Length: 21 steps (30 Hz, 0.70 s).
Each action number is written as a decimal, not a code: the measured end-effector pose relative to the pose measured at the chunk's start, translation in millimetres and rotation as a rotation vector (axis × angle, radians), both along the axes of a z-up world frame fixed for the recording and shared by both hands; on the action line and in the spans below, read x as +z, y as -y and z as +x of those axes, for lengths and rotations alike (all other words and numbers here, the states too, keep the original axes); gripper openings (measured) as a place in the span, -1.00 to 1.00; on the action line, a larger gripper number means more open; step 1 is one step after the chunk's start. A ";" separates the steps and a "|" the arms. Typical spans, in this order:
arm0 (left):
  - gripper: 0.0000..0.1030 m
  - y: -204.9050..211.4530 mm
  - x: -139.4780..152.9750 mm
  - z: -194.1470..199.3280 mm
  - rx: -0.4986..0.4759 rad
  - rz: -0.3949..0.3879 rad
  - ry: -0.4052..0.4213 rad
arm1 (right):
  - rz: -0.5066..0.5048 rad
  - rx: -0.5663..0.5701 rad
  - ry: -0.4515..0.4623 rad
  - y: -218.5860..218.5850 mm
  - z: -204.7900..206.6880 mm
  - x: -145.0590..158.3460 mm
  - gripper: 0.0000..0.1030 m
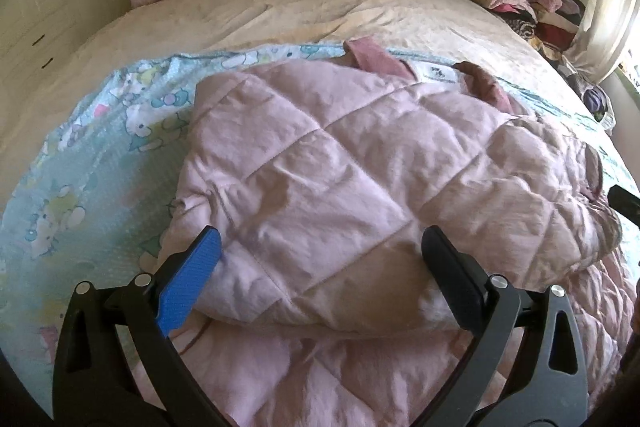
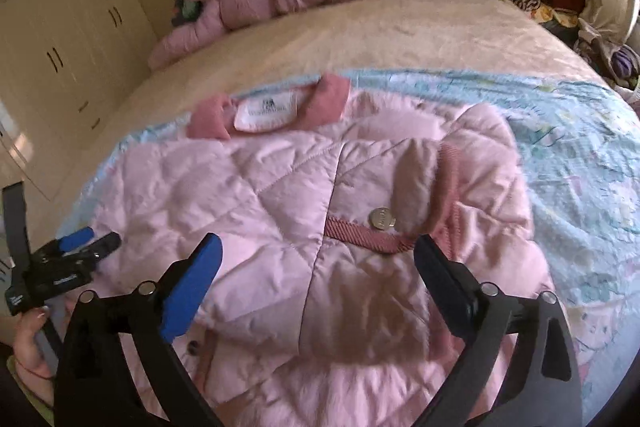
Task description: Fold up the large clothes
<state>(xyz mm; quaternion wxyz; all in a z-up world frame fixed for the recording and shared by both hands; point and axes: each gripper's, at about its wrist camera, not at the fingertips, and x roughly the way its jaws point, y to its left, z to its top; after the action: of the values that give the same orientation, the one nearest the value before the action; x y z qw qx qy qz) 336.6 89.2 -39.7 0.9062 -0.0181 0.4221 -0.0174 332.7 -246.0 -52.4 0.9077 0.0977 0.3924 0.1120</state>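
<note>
While the quilted pale-pink padded jacket point(image 2: 304, 195) is spread folded on the cartoon-printed light-blue blanket point(image 1: 100, 131) (over a cream bedspread point(image 1: 260, 15)), the left gripper point(image 1: 320, 263) is held wide open astride its folded edge, nothing clamped. Further right, the right gripper point(image 2: 316, 267) is likewise held wide open above the jacket front, gripping nothing.

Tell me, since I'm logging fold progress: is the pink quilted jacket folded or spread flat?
Partly folded. The pink quilted jacket has a cuffed sleeve laid across its front, and its side is doubled over itself.
</note>
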 end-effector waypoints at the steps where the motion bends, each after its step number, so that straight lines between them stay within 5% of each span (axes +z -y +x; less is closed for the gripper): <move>1: 0.82 0.9 2.9 -1.6 -0.002 0.000 0.006 | 0.002 -0.002 0.006 1.8 -3.4 3.8 0.91; 21: 0.82 3.4 74.2 -61.1 -0.012 0.005 0.119 | -0.019 0.011 0.152 8.7 -89.7 76.6 0.92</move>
<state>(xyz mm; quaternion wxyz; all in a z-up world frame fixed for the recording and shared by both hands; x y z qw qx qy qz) 275.5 85.7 34.5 0.9296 -0.0120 0.3676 -0.0230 243.0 -254.6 24.3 0.9352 0.0781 0.3238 0.1204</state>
